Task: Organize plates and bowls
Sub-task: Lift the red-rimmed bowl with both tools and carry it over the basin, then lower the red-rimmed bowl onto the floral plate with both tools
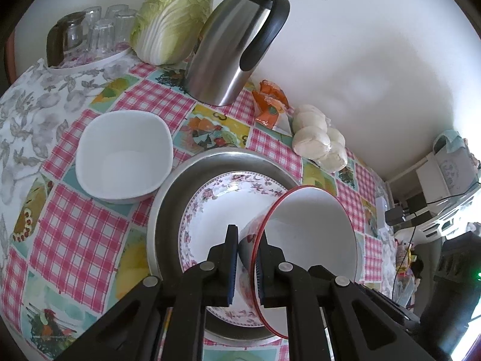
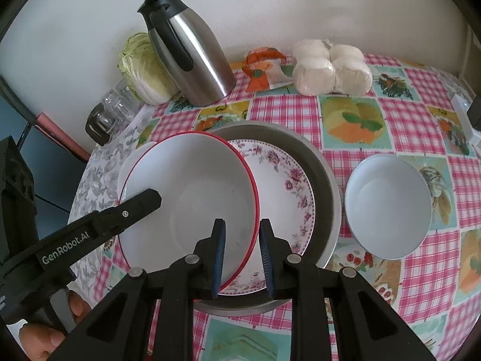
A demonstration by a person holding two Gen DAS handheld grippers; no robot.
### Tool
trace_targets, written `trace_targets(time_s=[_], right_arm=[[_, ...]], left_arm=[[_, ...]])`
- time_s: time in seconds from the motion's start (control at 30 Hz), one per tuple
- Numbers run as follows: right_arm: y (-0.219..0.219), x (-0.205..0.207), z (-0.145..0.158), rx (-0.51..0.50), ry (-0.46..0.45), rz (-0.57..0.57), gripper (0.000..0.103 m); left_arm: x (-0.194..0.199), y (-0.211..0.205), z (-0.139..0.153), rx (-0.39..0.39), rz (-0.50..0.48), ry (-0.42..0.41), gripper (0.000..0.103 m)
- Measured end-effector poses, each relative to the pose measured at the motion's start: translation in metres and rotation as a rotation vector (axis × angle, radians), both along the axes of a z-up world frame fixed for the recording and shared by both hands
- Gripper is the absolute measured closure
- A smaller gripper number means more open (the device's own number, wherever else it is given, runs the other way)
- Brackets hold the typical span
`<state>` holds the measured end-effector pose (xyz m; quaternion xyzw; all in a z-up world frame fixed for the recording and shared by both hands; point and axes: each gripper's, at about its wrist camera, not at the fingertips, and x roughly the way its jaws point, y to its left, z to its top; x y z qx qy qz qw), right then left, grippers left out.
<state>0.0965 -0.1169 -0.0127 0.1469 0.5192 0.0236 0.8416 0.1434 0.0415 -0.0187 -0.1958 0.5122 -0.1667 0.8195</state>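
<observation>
red-rimmed bowl point(image 2: 192, 198): white, thin red rim
floral plate point(image 2: 288, 186): white, pink-purple flower border
metal tray point(image 2: 327, 186): dull grey
square bowl point(image 1: 123, 156): plain white
round bowl point(image 2: 387, 204): plain white
tabletop point(image 2: 354, 138): pink-white check, fruit and rooster squares
jug point(image 1: 234, 48): steel, black handle
left tongs point(image 1: 248, 266): black, blue pads

Home kitchen or dining corner: checked fruit-print cloth on tabletop point(image 2: 345, 111), steel thermos jug point(image 2: 192, 60), napa cabbage point(image 1: 173, 18), drinking glasses point(image 1: 102, 30).
</observation>
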Motion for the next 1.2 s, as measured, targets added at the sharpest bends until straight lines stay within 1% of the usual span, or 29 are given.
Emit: trace_targets(time_s=[0.37,0.57,0.83,1.2], right_arm=[[-0.004,0.009,-0.017,0.005,0.039,-0.017,0.079],[-0.008,0.012,-0.023,0.010,0.053,-0.024,0.079],[-0.013,0.015,-0.031,0.022,0.067,-0.036,0.079],[-0.018,0.019,-0.036,0.048,0.068,-0.049,0.079]], left_arm=[[0.011,-0.006,-0.019,0.006,-0.010,0.042,0.092],[0.015,-0.010,-0.022,0.015,-0.015,0.051,0.091],[0.020,-0.012,-0.031,0.009,-0.016,0.076,0.091],[0.023,-0.012,-0.036,0.009,-0.014,0.091,0.091]])
